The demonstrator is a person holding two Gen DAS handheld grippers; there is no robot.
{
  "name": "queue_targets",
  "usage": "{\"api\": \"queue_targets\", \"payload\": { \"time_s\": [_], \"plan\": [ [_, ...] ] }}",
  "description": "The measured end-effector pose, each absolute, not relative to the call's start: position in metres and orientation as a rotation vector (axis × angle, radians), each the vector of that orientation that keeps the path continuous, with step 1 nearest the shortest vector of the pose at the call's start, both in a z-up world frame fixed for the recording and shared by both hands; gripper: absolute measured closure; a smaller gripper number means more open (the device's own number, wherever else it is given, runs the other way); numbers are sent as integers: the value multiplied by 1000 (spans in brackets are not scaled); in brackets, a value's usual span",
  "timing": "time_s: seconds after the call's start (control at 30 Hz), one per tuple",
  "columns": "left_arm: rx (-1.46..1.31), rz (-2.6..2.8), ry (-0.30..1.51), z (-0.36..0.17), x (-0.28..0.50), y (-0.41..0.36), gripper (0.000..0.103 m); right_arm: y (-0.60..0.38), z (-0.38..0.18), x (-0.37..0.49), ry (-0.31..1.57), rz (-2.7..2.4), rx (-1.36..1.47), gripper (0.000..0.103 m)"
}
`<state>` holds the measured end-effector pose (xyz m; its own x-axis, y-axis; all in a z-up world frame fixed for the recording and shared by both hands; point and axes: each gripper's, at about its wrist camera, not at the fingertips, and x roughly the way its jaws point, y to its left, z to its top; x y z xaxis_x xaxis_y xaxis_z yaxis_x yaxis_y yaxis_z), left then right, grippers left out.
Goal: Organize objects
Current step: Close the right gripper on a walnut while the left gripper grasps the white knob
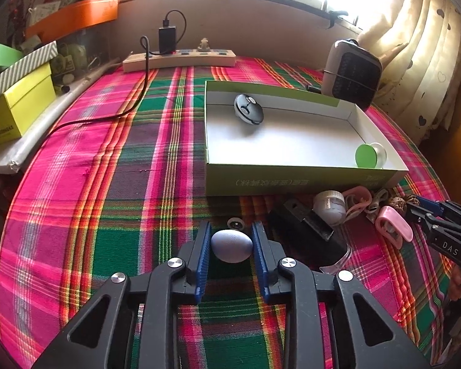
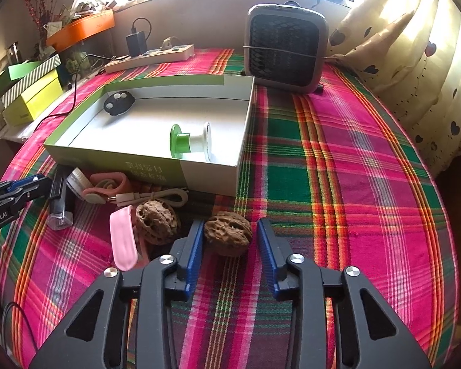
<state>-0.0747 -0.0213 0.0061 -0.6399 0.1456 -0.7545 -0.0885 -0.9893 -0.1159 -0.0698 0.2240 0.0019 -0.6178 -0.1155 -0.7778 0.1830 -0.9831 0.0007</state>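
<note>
Surface: bench [image 1: 76, 184] covered with a pink, green and orange plaid cloth; all loose things lie on it.
Destination: shallow open cardboard box [image 1: 292, 181], green outside and white inside, at the far centre of the bench; it already holds a black round remote [image 1: 248, 109] at its far-left corner and a green-and-white spool-shaped piece [image 1: 370, 155] at its near-right corner.
Left tongs [image 1: 232, 246]: both blue pads close against the sides of a pale blue-grey egg-shaped object [image 1: 232, 245], which sits on the cloth just in front of the box's near wall; judged a pinch, ready to lift.
Right tongs [image 2: 230, 238]: a brown wrinkled walnut [image 2: 227, 233] sits between the pads; the left pad touches it, the right pad shows a narrow gap, so the grip is not yet made.
Neighbours: a second brown walnut [image 2: 156, 221] and a pink plastic clip [image 2: 123, 240] lie just left of the held-between walnut; a clear-ended black cylinder [image 2: 60, 206], a small white jar [image 2: 76, 181] and a beige cable [image 2: 150, 196] crowd the box's near wall.
Step in hand: grasp one item per hand, then carry both into the box.
Technique: finish closing the right pads squarely across the walnut's widest part before lifting; both items are rounded and likely to roll or squirt out, so lift straight up, clear the box wall, and set down in the bare white middle.
Risk: a skewed right closure could nudge the neighbouring walnut.
</note>
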Motion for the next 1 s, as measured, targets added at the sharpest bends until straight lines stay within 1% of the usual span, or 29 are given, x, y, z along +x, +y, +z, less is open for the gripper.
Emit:
{"api": "queue_targets", "payload": {
  "time_s": [0.03, 1.0],
  "plan": [
    [-1266, 2731, -105, 6, -75, -21, 79, 224, 2, -70, 118, -2682, 1280, 71],
    [-1264, 2730, -110, 6, -74, -22, 79, 224, 3, -69, 119, -2683, 1280, 71]
  ]
}}
